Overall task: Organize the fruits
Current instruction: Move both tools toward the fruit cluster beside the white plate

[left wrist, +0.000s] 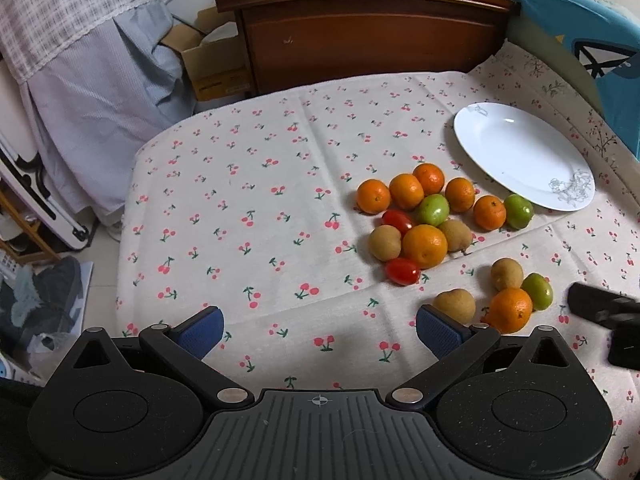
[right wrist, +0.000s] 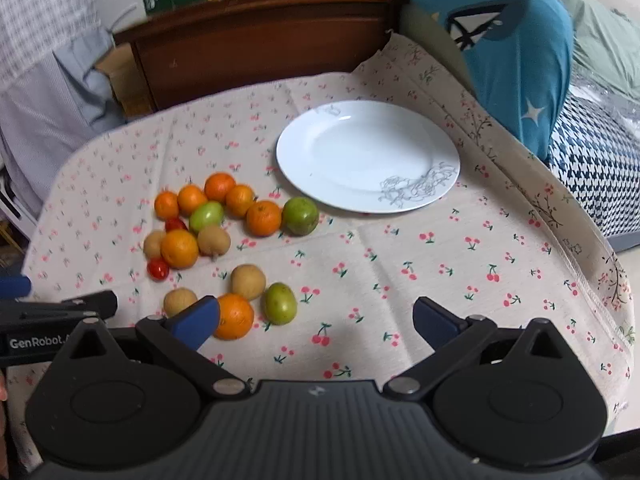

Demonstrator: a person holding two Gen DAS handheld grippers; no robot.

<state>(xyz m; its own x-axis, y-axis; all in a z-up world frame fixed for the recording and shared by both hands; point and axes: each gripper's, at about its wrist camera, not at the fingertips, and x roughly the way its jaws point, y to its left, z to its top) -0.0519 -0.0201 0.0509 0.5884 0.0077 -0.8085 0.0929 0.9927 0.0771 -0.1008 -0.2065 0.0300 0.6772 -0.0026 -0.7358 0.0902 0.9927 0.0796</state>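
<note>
From the left wrist, the left gripper [left wrist: 320, 330] hovers over bare cherry-print cloth [left wrist: 248, 184] on the counter, its blue fingers [left wrist: 202, 330] spread wide with nothing between them. All the fruit lies ahead and to the right of this gripper. The nearest pieces form a small group of four just beyond the right-hand finger: a brown fruit [left wrist: 455, 306], an orange [left wrist: 512, 309], a second brown fruit [left wrist: 507, 274] and a green fruit [left wrist: 537, 291]. Further ahead sits the main cluster of oranges, green fruits, brown fruits and two small red tomatoes, with the biggest orange [left wrist: 425, 246] near its middle. The white plate [left wrist: 520, 152] lies beyond that cluster, further right, and holds nothing. The dark tip of the right gripper [left wrist: 604, 312] shows at the right edge.

From the right wrist, the right gripper [right wrist: 316, 320] is also wide open and empty. Here the small group sits at its left finger: the orange [right wrist: 236, 316] is just beside the blue pad, partly behind it, with the green fruit [right wrist: 280, 303] a little inside the opening and the two brown fruits [right wrist: 248, 282] beyond and to the left. The plate [right wrist: 320, 168] lies almost straight ahead, well apart from the fingers, across open cloth. The left gripper [right wrist: 56, 312] appears at the left edge.

The fruits are round, so no long axis matters. Judging by both views, the small group lies between the two grippers, and the right one seems better placed: a slight shift left should bracket the orange or the green fruit, and the plate is directly forward.
</note>
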